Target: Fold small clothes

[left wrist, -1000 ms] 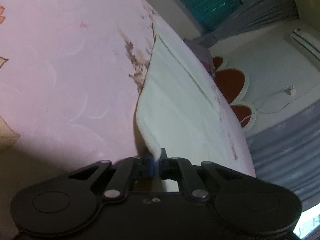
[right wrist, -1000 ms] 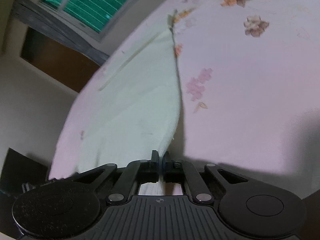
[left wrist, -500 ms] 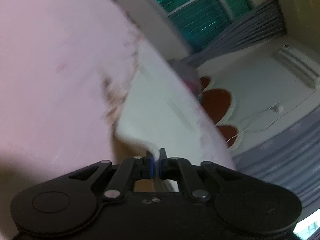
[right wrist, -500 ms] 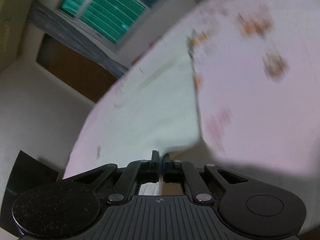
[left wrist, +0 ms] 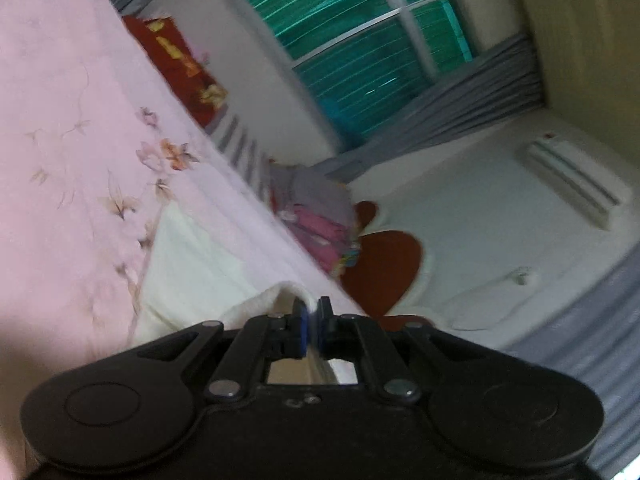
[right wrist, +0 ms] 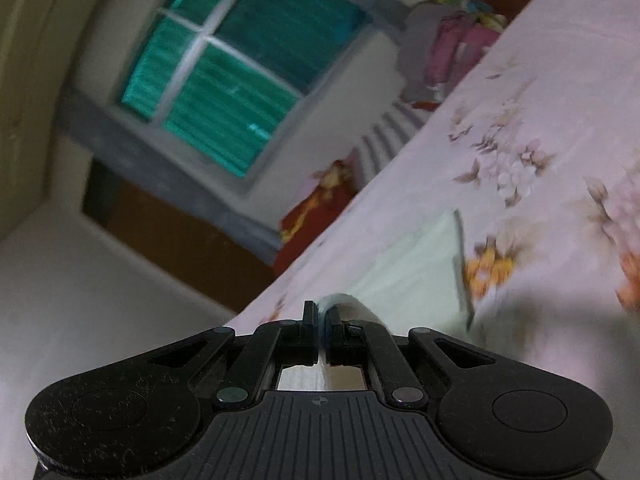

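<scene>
Both claws, left (left wrist: pixel 313 309) and right (right wrist: pixel 321 314), clenched on soft cream cloth (left wrist: pixel 192 268) lying on pink floral sheet (left wrist: pixel 60 160). Left view alone shows wall air-conditioner (left wrist: pixel 576 182); right alone, brown door (right wrist: pixel 168 240).

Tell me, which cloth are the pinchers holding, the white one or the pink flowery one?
The plain white cloth. Both the left gripper and the right gripper pinch its edge. The pink flowery sheet just lies flat underneath.

Teal-paned window (left wrist: pixel 352 36), grey curtains (left wrist: pixel 472 96)
</scene>
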Available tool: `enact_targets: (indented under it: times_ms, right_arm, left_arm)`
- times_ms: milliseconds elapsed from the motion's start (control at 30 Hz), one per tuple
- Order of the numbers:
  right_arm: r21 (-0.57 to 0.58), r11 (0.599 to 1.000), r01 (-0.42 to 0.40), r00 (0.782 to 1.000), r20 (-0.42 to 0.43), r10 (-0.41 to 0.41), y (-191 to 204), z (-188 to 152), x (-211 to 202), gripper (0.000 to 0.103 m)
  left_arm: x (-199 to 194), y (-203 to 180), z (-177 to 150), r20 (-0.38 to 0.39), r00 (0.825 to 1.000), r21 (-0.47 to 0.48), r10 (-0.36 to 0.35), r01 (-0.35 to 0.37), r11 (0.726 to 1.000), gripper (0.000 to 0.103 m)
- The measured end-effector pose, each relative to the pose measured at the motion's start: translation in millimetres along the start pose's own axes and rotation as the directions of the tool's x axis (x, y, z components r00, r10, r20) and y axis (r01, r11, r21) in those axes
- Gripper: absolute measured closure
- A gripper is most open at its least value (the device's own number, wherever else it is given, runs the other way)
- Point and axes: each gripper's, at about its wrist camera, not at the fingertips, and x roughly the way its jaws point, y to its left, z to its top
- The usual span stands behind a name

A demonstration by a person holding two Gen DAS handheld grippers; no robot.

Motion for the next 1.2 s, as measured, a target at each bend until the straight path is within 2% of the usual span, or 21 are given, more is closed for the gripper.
enact_targets:
  times_ms: [167,300,367,433,467,500,533,567,600,667,733,800,833,933,967,1000,1067,1100,1133,1167,1200]
  right_arm:
    - [0.121,0.989,0.091,0.995,-0.06,-0.084,-49.4,25.2,71.9,0.101]
    - [0.197,0.97,0.14,0.985,-0.126,-0.117,-83.4,27.4,108.1,0.1]
    - [0.235,0.965,0.116,0.989,-0.121,-0.089,-94.4,30.3,117.2,0.1]
    - [0.265,0.959,0.104,0.991,-0.108,-0.077,-102.0,34.8,121.8,0.099]
    - [0.273,0.957,0.104,0.991,-0.106,-0.077,-104.9,36.8,124.6,0.085]
    - [0.27,0.956,0.111,0.991,-0.096,-0.088,-108.0,39.3,127.0,0.069]
    - [0.26,0.957,0.128,0.991,-0.075,-0.113,-107.6,41.2,126.2,0.036]
    - [0.245,0.959,0.141,0.99,-0.04,-0.136,-104.6,43.3,121.8,0.03]
    - [0.235,0.961,0.148,0.989,-0.022,-0.147,-103.1,45.6,121.1,0.03]
    - [0.22,0.963,0.155,0.988,-0.021,-0.154,-102.3,51.8,119.5,0.031]
    - [0.105,0.976,0.191,0.982,-0.024,-0.189,-90.9,55.9,115.3,0.031]
    - [-0.034,0.975,0.218,0.974,-0.053,-0.22,-76.8,53.8,117.5,0.043]
    - [-0.127,0.962,0.241,0.965,-0.077,-0.251,-68.5,51.1,120.9,0.049]
    - [-0.337,0.899,0.281,0.934,-0.121,-0.337,-52.0,38.4,138.9,0.055]
    - [-0.383,0.878,0.289,0.925,-0.124,-0.358,-48.8,34.4,145.2,0.056]
    - [-0.42,0.858,0.296,0.917,-0.126,-0.379,-46.1,29.7,150.9,0.057]
    - [-0.479,0.813,0.331,0.891,-0.124,-0.436,-42.1,19.7,164.9,0.087]
    - [-0.506,0.79,0.347,0.881,-0.113,-0.459,-40.9,17.1,169.3,0.091]
    - [-0.525,0.775,0.352,0.879,-0.099,-0.466,-38.9,14.8,170.8,0.094]
    - [-0.538,0.767,0.351,0.88,-0.091,-0.466,-38.2,13.0,171.4,0.102]
    - [-0.554,0.756,0.348,0.882,-0.081,-0.465,-36.6,10.6,170.7,0.102]
  left_arm:
    - [67.6,54.3,18.3,-0.118,0.984,-0.045,0.13,-0.136,0.99,0.099]
    - [92.2,73.2,26.1,-0.153,0.98,-0.078,0.127,-0.14,0.987,0.099]
    - [98.7,78.9,30.8,-0.148,0.985,-0.096,0.087,-0.102,0.99,0.087]
    - [106.2,82.0,34.7,-0.135,0.988,-0.098,0.07,-0.084,0.992,0.069]
    - [112.5,84.0,38.2,-0.126,0.99,-0.102,0.066,-0.079,0.992,0.064]
    - [115.3,84.8,40.1,-0.118,0.991,-0.104,0.062,-0.074,0.992,0.051]
    - [118.8,85.5,42.4,-0.101,0.993,-0.1,0.062,-0.072,0.992,0.04]
    - [122.9,84.1,46.6,-0.088,0.994,-0.095,0.068,-0.076,0.993,0.037]
    - [125.6,83.0,50.0,-0.084,0.993,-0.088,0.077,-0.084,0.992,0.036]
    - [124.4,73.9,55.3,-0.089,0.991,-0.017,0.096,-0.098,0.995,0.037]
    - [126.4,57.0,56.3,-0.119,0.979,0.161,0.168,-0.148,0.976,0.04]
    - [133.5,44.8,52.5,-0.159,0.955,0.321,0.251,-0.19,0.928,0.044]
    - [139.9,40.7,49.5,-0.178,0.938,0.389,0.298,-0.211,0.897,0.053]
    - [156.3,34.8,37.6,-0.207,0.892,0.537,0.402,-0.24,0.808,0.06]
    - [160.1,32.9,33.3,-0.196,0.883,0.57,0.426,-0.251,0.782,0.06]
    - [161.5,32.7,31.1,-0.19,0.882,0.579,0.432,-0.255,0.774,0.061]
    - [161.7,35.6,30.3,-0.176,0.884,0.568,0.433,-0.268,0.778,0.074]
    - [161.1,38.0,31.6,-0.179,0.889,0.553,0.421,-0.263,0.791,0.089]
    - [159.1,39.8,33.0,-0.178,0.896,0.537,0.407,-0.258,0.803,0.1]
    - [154.3,38.9,33.5,-0.173,0.903,0.525,0.393,-0.253,0.812,0.1]
    - [150.7,37.5,34.1,-0.156,0.91,0.523,0.384,-0.254,0.814,0.1]
